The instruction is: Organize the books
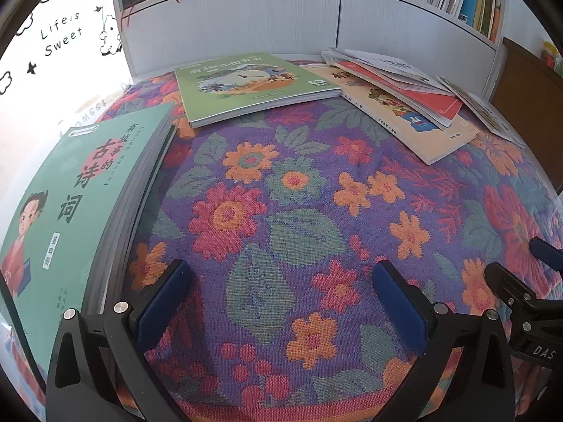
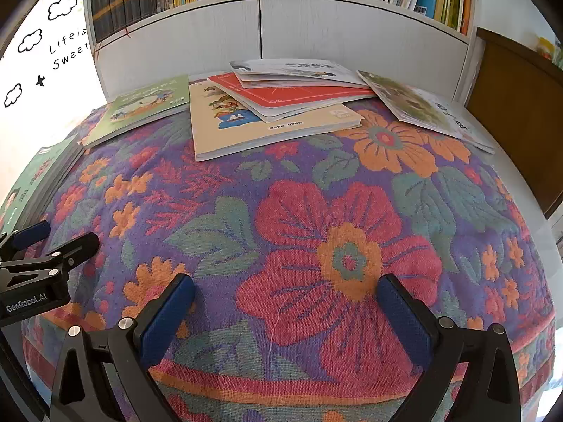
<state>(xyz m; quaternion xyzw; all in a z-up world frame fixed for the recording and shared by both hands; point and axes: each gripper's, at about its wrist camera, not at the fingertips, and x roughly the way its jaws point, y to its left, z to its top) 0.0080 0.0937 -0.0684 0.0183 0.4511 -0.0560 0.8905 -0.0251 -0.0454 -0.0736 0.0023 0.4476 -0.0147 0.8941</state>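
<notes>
Left gripper (image 1: 281, 302) and right gripper (image 2: 285, 307): jaws spread, empty, above floral cloth (image 2: 316, 211). Teal book stack (image 1: 70, 211) left; loose books (image 2: 281, 105) behind.

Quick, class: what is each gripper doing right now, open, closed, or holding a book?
Left gripper: open, nothing between its pads, only the floral cloth below.
Right gripper: open wide, holding nothing.

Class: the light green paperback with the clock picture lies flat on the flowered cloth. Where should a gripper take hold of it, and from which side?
Grip the light green paperback at its near page edge, coming in low from the front. It lies flat with that edge unobstructed; the cream book crowds its right side.
</notes>
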